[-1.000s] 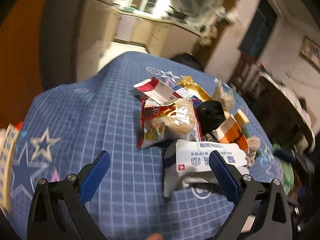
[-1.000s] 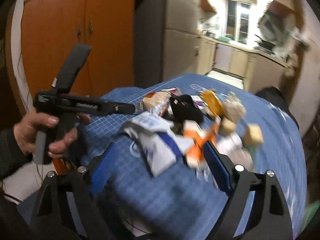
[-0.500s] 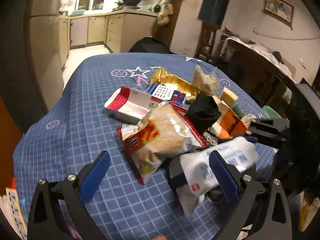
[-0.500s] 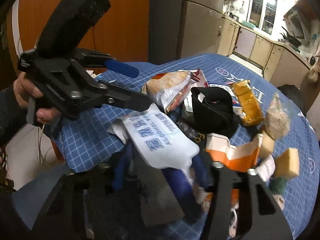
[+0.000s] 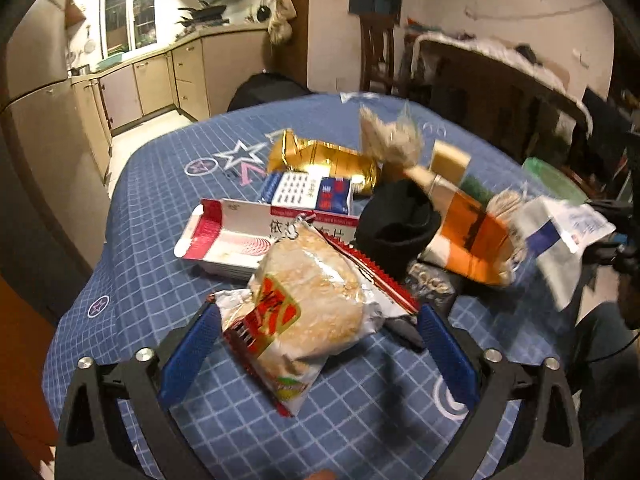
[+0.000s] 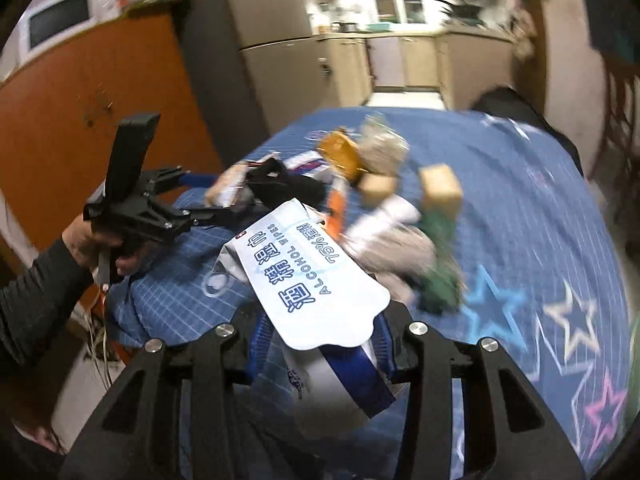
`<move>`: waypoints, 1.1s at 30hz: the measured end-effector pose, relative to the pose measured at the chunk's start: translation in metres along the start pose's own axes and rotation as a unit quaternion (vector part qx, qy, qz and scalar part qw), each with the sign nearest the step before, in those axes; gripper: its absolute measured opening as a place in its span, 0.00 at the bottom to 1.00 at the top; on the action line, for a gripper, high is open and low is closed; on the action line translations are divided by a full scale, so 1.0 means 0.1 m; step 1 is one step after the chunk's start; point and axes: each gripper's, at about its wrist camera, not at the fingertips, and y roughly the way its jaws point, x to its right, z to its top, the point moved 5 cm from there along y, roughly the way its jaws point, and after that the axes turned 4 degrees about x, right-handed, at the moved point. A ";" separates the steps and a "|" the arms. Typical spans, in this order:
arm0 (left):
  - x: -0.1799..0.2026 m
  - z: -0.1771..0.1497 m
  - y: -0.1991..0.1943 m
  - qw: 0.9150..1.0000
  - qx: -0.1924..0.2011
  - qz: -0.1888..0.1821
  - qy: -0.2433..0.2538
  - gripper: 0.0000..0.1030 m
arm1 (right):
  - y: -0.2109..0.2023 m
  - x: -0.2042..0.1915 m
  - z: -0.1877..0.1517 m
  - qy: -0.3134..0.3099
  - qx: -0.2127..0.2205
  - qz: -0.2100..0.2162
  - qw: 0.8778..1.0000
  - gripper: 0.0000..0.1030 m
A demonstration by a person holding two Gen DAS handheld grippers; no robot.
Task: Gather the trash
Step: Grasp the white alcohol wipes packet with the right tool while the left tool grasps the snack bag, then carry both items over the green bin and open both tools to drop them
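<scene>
One wipes pack [image 6: 316,280] between right tool [image 6: 320,344] fingers, lifted.

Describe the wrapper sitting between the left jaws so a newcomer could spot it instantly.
On the blue checked tablecloth, look at the near edge of the trash pile, in front of the red-and-white carton. The bread wrapper lies there between the open left gripper jaws: clear film over a pale round bun, red-orange print, serrated red edge.

Dim kitchen cabinets [image 5: 156,80], bright window [image 5: 128,4]
</scene>
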 end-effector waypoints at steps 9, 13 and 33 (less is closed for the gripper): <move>0.03 -0.05 -0.08 0.999 0.016 0.029 -0.026 0.47 | -0.13 0.07 -0.07 0.030 0.030 -0.016 0.999 0.40; 0.12 -0.07 -0.20 0.997 0.027 0.058 -0.036 0.45 | -0.23 0.08 -0.07 0.041 0.048 -0.029 0.998 0.40; 1.74 0.72 -0.92 0.983 0.144 0.082 -0.085 0.45 | -1.29 0.61 0.14 0.057 0.165 -0.214 0.961 0.40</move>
